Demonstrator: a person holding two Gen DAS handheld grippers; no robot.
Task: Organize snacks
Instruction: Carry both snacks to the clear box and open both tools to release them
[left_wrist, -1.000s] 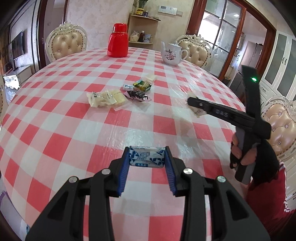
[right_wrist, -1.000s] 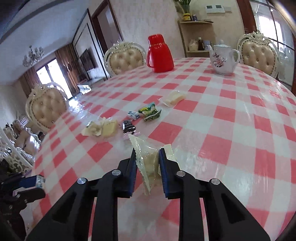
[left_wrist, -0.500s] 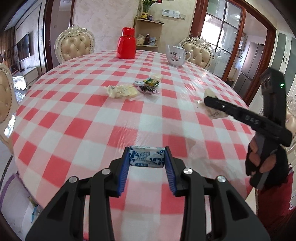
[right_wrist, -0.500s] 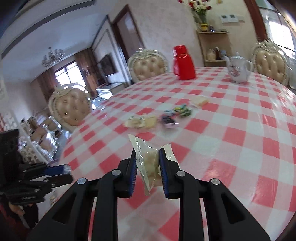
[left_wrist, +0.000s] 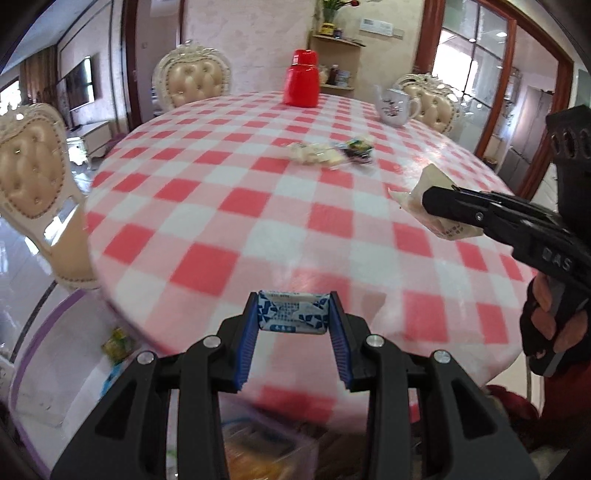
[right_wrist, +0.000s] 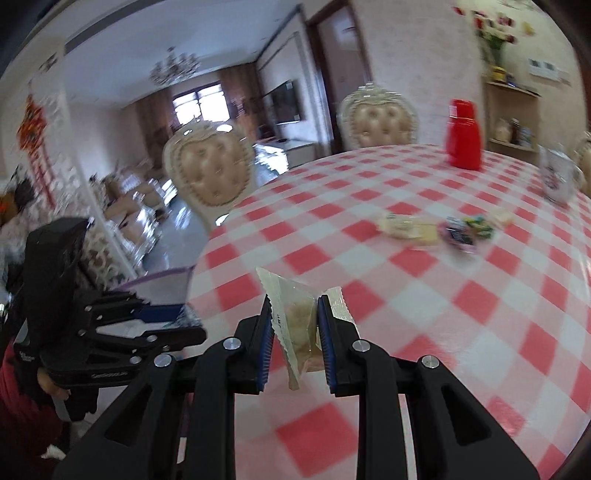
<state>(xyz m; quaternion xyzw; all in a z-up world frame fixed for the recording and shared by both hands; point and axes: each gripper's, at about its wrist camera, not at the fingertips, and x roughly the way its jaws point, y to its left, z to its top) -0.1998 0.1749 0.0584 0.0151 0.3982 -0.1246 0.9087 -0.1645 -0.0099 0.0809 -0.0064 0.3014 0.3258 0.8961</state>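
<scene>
My left gripper is shut on a blue-and-white wrapped snack, held above the near edge of the red-checked table. My right gripper is shut on a clear packet with a pale pastry inside; in the left wrist view that same packet hangs at the right over the table. A small pile of loose snacks lies mid-table, and that pile appears again in the right wrist view. Below the table edge sits a clear box with a purple rim holding some wrapped snacks.
A red thermos and a white floral teapot stand at the far side of the table. Cream tufted chairs ring the table. A gloved hand holds the right gripper's handle. The left gripper shows at the lower left of the right wrist view.
Both grippers have drawn back from the middle of the table toward its near left edge, each keeping its snack. The box below the edge has come into view.
</scene>
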